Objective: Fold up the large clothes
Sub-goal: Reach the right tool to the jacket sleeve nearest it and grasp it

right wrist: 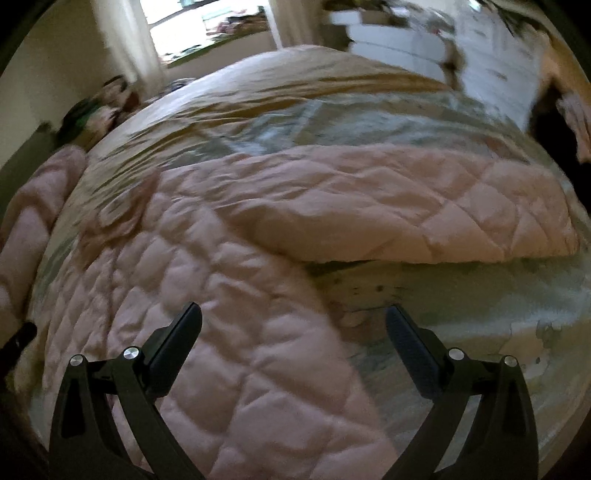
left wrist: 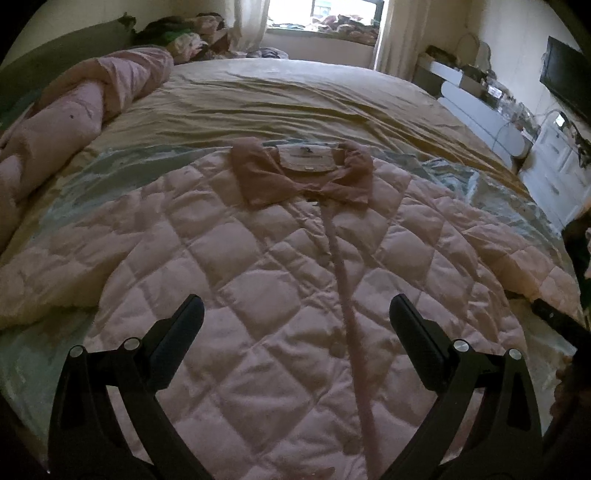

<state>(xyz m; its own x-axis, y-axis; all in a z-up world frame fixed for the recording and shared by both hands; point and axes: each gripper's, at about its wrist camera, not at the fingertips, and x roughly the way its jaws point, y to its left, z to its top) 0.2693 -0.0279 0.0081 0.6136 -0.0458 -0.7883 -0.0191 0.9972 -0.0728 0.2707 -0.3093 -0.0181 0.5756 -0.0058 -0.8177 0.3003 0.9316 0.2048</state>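
A pale pink quilted jacket (left wrist: 258,258) lies face up and spread flat on the bed, its darker pink collar (left wrist: 301,173) at the far end and its front placket running toward me. My left gripper (left wrist: 295,325) hovers open over the jacket's lower front, nothing between its fingers. In the blurred right wrist view the jacket's body (right wrist: 221,314) fills the left, and its right sleeve (right wrist: 406,210) stretches out sideways. My right gripper (right wrist: 293,332) is open above the jacket's side edge below that sleeve, holding nothing.
The jacket rests on a shiny pale green sheet (left wrist: 74,173) over a tan bedspread (left wrist: 295,96). A rolled pink blanket (left wrist: 74,110) lies along the left. A white dresser (left wrist: 554,166), a wall television (left wrist: 565,77) and a window (left wrist: 325,18) stand beyond the bed.
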